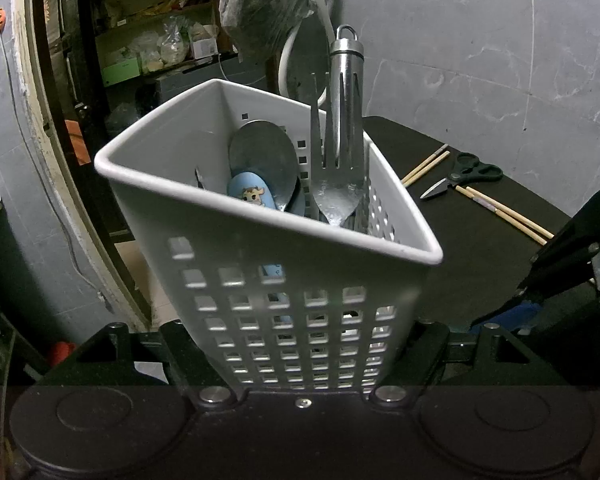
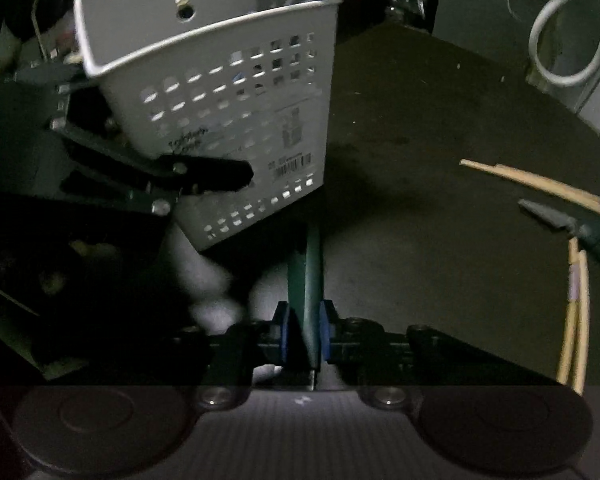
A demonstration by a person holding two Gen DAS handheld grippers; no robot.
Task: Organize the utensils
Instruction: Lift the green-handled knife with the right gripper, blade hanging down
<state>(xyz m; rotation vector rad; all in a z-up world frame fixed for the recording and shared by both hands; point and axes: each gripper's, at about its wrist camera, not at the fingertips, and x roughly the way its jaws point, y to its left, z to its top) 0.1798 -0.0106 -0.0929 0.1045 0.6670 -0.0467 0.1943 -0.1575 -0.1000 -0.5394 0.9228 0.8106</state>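
Note:
My left gripper (image 1: 300,344) is shut on a white perforated utensil basket (image 1: 228,240), held tilted above the dark table (image 1: 480,240). Inside stand a fork (image 1: 328,160) with its tines up, a slotted steel utensil (image 1: 346,64), a large spoon (image 1: 264,152) and a blue handle with a cartoon cow (image 1: 252,196). My right gripper (image 2: 305,332) is shut on a thin dark green utensil (image 2: 306,264) that points toward the basket (image 2: 228,92). Its far end is hidden in shadow. Scissors (image 1: 472,172) and chopsticks (image 1: 508,216) lie on the table.
More chopsticks (image 2: 576,312) and the scissors (image 2: 560,220) lie to the right of the green utensil. A doorway with cluttered shelves (image 1: 148,40) and a hanging plastic bag (image 1: 268,8) are behind the basket. A white hose (image 2: 560,40) loops at the table's far corner.

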